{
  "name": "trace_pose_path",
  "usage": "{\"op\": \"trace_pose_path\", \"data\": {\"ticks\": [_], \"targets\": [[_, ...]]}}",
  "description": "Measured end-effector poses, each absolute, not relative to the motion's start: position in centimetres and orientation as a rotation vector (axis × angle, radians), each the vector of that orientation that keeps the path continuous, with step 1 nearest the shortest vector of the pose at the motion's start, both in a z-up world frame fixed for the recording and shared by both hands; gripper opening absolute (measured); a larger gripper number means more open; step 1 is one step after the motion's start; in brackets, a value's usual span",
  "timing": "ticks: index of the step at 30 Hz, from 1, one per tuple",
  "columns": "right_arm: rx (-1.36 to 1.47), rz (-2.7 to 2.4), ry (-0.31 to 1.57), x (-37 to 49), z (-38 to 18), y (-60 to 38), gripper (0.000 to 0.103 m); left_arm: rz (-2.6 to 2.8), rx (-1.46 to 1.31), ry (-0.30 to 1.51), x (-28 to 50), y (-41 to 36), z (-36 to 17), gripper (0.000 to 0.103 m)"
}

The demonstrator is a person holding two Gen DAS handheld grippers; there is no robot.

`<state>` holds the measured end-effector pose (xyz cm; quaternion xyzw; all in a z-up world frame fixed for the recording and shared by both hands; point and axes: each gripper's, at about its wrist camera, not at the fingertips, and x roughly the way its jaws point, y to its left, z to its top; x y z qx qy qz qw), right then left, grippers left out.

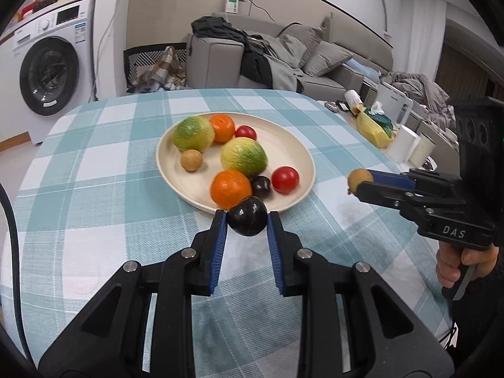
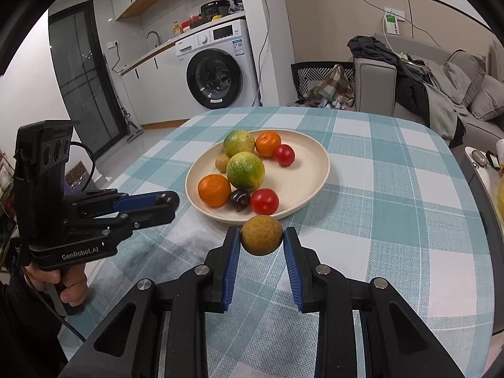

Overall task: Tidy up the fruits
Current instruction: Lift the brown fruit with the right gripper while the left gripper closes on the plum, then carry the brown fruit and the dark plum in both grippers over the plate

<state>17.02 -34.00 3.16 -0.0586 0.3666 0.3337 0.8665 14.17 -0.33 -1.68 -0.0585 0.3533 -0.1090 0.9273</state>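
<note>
Left claw [image 1: 247, 220] is clamped on a dark plum [image 1: 247, 216], right claw [image 2: 261, 236] on a brown longan [image 2: 261, 235]. I'd set both gently into the plate's [image 1: 293, 145] bare 3 o'clock side.

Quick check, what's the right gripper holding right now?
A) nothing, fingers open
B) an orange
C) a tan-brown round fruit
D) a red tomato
C: in the right wrist view the right gripper is shut on the tan-brown fruit, pinched between its blue fingers just short of the plate; the left wrist view shows the same fruit at its tips.
</note>
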Motion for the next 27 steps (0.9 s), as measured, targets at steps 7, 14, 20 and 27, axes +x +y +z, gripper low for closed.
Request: {"op": "trace_pose_path", "data": {"ticks": [7, 14, 20, 27], "targets": [[-0.096, 0.681, 0.743, 17.3, 3.6, -34.3, 0.029, -0.183, -0.123, 0.716, 14.5, 0.6, -1.7, 0.023], [-0.087, 0.678, 0.733, 17.4, 3.6, -34.3, 0.029, -0.163, -0.113, 0.703, 15.4, 1.0, -1.3, 0.023], [-0.081, 0.67, 0.719, 17.8, 4.0, -34.3, 0.029, -0.153, -0.1, 0.688, 16.5, 1.3, -0.7, 0.023], [-0.067, 0.654, 0.699, 18.6, 4.5, -34.3, 0.029, -0.14, -0.094, 0.685, 17.7, 1.7, -0.6, 0.023]]}}
